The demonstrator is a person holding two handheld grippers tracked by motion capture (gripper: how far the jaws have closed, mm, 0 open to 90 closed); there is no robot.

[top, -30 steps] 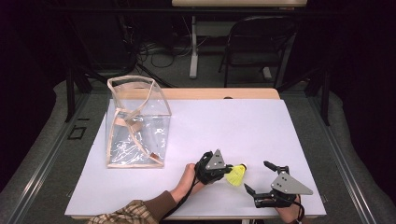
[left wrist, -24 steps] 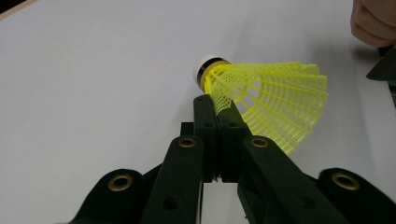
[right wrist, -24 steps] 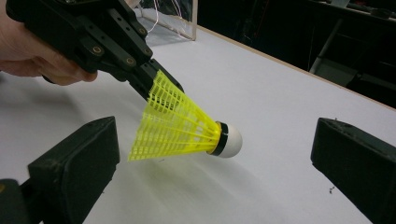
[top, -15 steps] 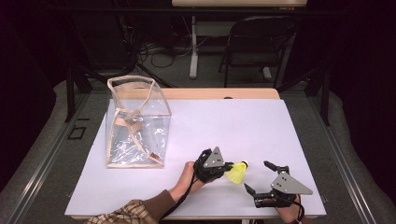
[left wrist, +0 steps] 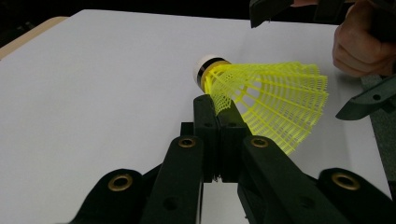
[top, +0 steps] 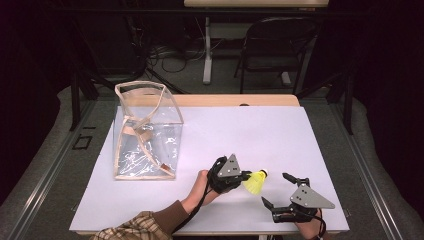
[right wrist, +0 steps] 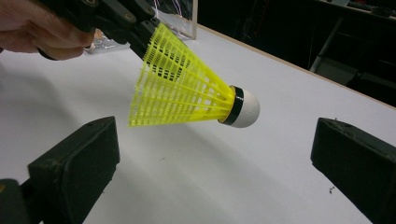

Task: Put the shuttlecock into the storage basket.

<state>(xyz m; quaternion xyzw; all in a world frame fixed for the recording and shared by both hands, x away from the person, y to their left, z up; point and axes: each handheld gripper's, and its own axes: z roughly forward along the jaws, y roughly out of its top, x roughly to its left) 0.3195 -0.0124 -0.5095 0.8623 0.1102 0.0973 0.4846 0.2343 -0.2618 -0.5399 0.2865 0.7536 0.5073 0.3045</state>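
Note:
A yellow plastic shuttlecock point(top: 256, 181) with a white cork tip is held just above the white table point(top: 240, 130), near its front edge. My left gripper point(top: 246, 176) is shut on the edge of its mesh skirt point(left wrist: 271, 98), and the cork points away to the right. In the left gripper view the jaws meet on the netting at the left gripper point(left wrist: 217, 107). My right gripper point(top: 276, 189) stands open just right of the shuttlecock, apart from it. In the right gripper view the shuttlecock point(right wrist: 187, 88) hangs ahead of the right gripper point(right wrist: 219, 149), between its two spread jaws.
A clear plastic bag point(top: 147, 130) with tan trim stands upright at the table's left, several small items inside. A wooden strip point(top: 235, 100) runs along the table's far edge. A dark chair point(top: 280, 45) and cables are on the floor behind.

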